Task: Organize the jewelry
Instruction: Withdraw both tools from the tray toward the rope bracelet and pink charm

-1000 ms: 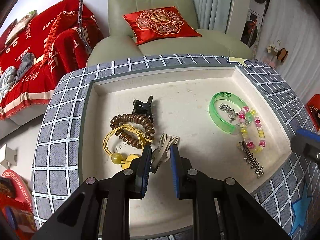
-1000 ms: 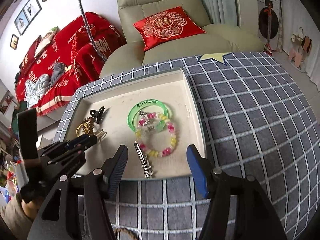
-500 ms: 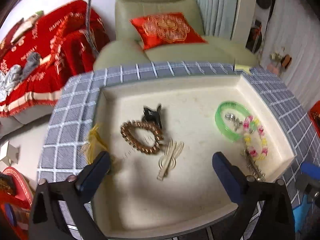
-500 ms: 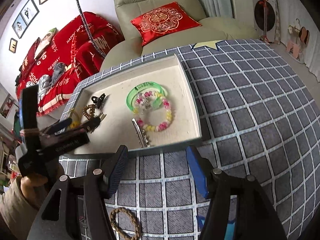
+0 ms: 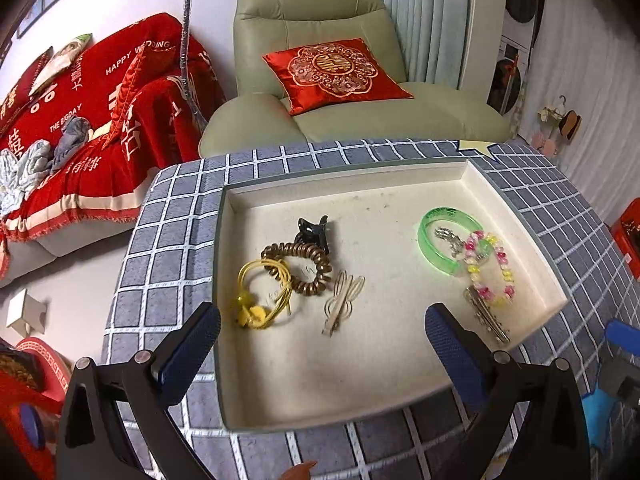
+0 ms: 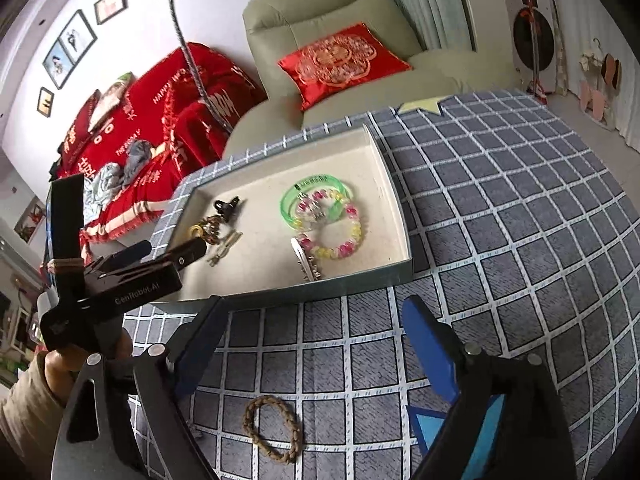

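Observation:
A shallow cream tray (image 5: pixel 384 384) (image 6: pixel 394 204) lies on a grey grid cloth. In it lie a yellow hair tie (image 5: pixel 262 294), a brown coil tie (image 5: pixel 298 266), a black claw clip (image 5: pixel 313 230), a beige clip (image 5: pixel 342 300), a green bangle (image 5: pixel 440 242) (image 6: pixel 316 196), a bead bracelet (image 5: pixel 490 266) (image 6: pixel 332 232) and a silver clip (image 5: pixel 486 318) (image 6: pixel 306 264). My left gripper (image 5: pixel 322 344) is open and empty above the tray's near edge. My right gripper (image 6: pixel 312 348) is open and empty over the cloth. A braided brown band (image 6: pixel 272 428) lies on the cloth below it.
A green armchair (image 5: pixel 320 60) with a red cushion (image 5: pixel 334 72) stands behind the table. A red-covered sofa (image 5: pixel 80 120) is at the left. The left gripper's body (image 6: pixel 120 284) shows in the right wrist view beside the tray.
My left gripper has opened, let go of the yellow hair tie in the tray and pulled back. My right gripper has drawn back from the tray; the braided band came into view.

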Tool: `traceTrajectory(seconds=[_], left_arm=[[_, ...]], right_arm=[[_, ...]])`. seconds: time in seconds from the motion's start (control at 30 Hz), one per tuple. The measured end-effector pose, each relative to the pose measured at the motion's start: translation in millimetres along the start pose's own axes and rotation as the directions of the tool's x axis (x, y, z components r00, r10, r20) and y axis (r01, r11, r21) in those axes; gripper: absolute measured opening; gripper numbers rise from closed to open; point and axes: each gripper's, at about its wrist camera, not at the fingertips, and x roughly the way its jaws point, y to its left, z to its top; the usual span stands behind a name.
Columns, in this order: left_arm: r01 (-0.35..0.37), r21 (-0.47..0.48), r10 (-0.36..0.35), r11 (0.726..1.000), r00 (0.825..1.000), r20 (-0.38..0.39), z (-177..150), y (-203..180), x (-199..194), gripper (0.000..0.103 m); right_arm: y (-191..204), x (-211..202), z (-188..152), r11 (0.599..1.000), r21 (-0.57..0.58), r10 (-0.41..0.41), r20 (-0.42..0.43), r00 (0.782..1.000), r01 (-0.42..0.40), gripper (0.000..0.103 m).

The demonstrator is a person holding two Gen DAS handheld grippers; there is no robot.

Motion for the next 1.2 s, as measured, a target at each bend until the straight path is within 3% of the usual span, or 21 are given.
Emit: traceTrajectory(seconds=[0.23, 0.4, 0.83, 1.2], left_arm=[[-0.017, 0.019, 0.017, 1.000, 1.000, 0.025, -17.8, 0.6, -34.7, 0.103], [-0.045, 0.018, 0.045, 0.999, 0.999, -0.010, -40.2, 12.2, -47.1, 0.103], [0.041, -0.023, -0.043, 0.999, 0.995, -0.090, -132.1, 16.3, -72.4, 0.103], [0.051, 0.017, -0.049, 0.999, 0.994, -0.100, -151.1, -8.9, -69.8, 0.103]], right_arm=[[8.6, -14.2, -6.6, 1.000, -0.017, -0.002, -0.038, 0.999, 0.002, 0.091], [14.8, -19.5, -25.0, 0.999, -0.043, -0.004, -0.073, 0.997, 0.001, 0.091], [29.0, 3.3, -75.6, 0.986, -0.157, -0.087, -0.195, 0.977, 0.056, 0.091], [33.4, 25.9, -86.7, 0.970, -0.237, -0.119, -0.260, 0.958, 0.056, 0.091]])
